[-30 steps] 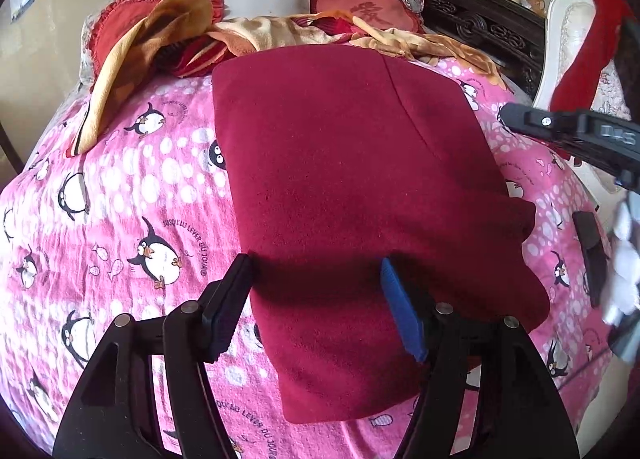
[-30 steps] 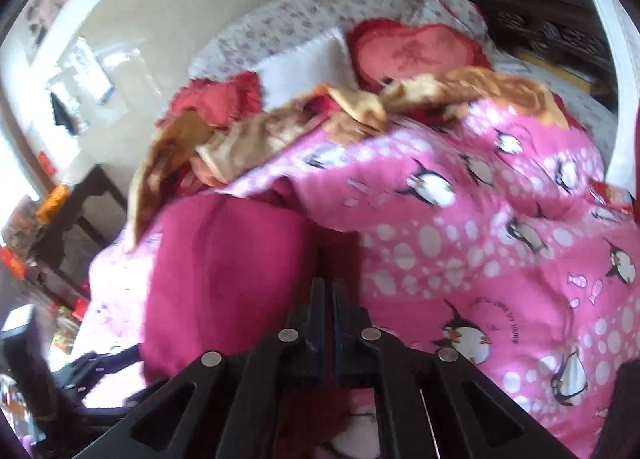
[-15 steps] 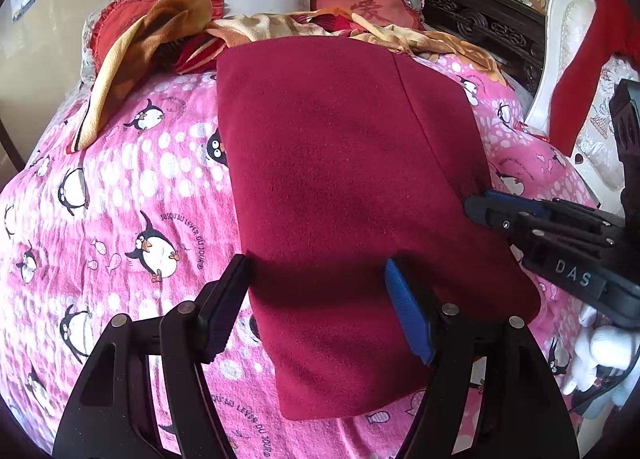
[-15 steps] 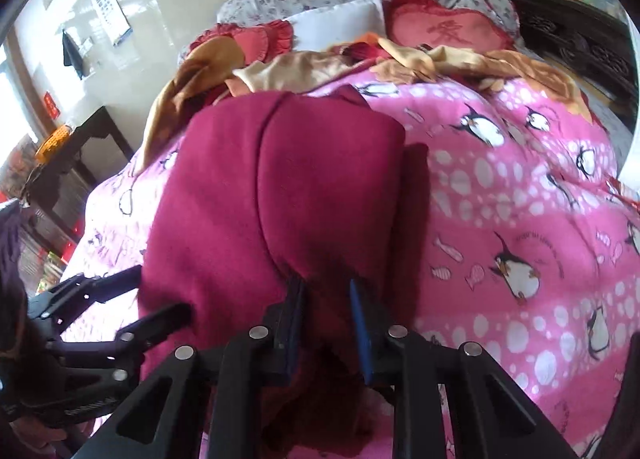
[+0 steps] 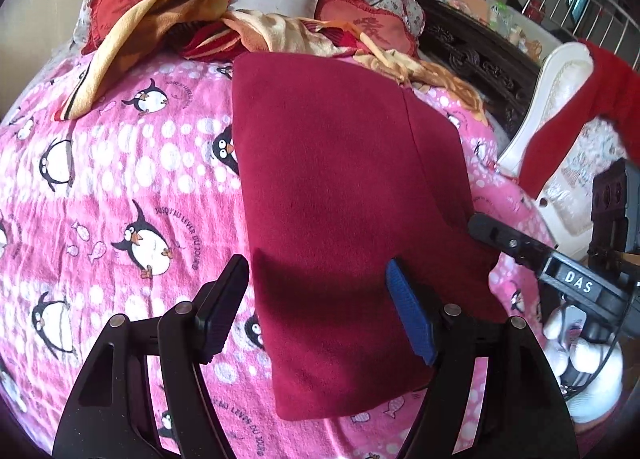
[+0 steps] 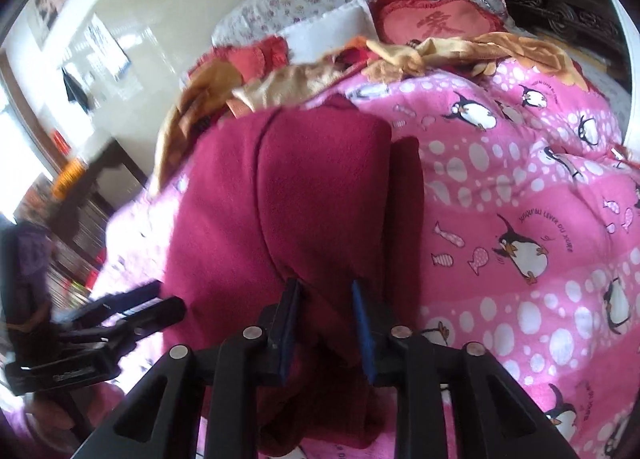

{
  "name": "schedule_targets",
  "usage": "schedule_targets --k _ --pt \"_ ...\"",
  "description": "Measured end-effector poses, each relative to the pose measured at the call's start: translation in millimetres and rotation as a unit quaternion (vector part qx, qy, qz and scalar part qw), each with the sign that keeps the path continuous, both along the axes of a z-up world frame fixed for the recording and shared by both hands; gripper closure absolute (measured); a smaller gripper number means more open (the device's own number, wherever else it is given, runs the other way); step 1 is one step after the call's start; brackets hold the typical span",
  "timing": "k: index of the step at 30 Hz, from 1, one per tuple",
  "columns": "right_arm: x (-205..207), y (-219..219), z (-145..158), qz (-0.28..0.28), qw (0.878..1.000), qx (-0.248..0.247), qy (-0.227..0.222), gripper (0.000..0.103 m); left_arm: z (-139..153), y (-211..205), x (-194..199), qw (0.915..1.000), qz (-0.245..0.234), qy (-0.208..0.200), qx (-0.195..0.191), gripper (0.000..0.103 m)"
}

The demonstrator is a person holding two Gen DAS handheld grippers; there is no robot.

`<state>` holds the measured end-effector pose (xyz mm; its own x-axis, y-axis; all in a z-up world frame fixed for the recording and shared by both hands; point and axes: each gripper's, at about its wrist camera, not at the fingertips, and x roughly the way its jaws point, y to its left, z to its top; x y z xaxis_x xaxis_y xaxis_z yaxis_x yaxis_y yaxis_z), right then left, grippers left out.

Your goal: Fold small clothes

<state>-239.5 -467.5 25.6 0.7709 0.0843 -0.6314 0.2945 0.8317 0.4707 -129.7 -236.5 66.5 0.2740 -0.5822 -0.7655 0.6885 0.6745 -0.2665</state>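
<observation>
A dark red garment (image 5: 340, 187) lies folded lengthwise on the pink penguin blanket (image 5: 120, 187). My left gripper (image 5: 316, 299) hovers open over its near end, one finger on each side of the cloth's left part, gripping nothing. My right gripper (image 6: 326, 319) sits at the garment's (image 6: 280, 199) right edge. Its jaws are opening, and a bunched fold of red cloth still stands between the blue pads (image 6: 362, 323). The left wrist view shows the right gripper (image 5: 520, 245) reaching in from the right. The left gripper (image 6: 120, 311) appears at the left of the right wrist view.
Crumpled orange and striped clothes (image 5: 280, 35) and red heart cushions (image 5: 368, 25) are piled at the head of the bed. A white chair with a red cloth (image 5: 576, 107) and a dark carved headboard (image 5: 480, 59) stand to the right. Pink blanket stretches left of the garment.
My right gripper swung down onto the garment's right edge, and its jaws went from shut to parted. The red cloth settled flat. My left gripper shifted slightly and rolled.
</observation>
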Motion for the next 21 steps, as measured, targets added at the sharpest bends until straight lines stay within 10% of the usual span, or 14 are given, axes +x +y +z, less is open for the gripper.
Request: schedule_targets --k 2,4,16,21 --pt "-4 -10 5 -0.022 1.0 0.0 -0.018 0.039 -2 0 8 0.9997 -0.003 0.02 -0.015 0.03" --pt "0 -20 4 -0.022 0.999 0.001 -0.025 0.034 -6 0 14 0.9987 -0.004 0.04 -0.031 0.028" --pt "40 -51 -31 0.034 0.992 0.11 -0.045 0.028 -36 -17 39 0.9889 -0.01 0.14 -0.05 0.02" --pt "49 -41 -30 0.036 0.991 0.12 -0.041 0.055 -25 -18 33 0.99 -0.004 0.135 -0.041 0.038"
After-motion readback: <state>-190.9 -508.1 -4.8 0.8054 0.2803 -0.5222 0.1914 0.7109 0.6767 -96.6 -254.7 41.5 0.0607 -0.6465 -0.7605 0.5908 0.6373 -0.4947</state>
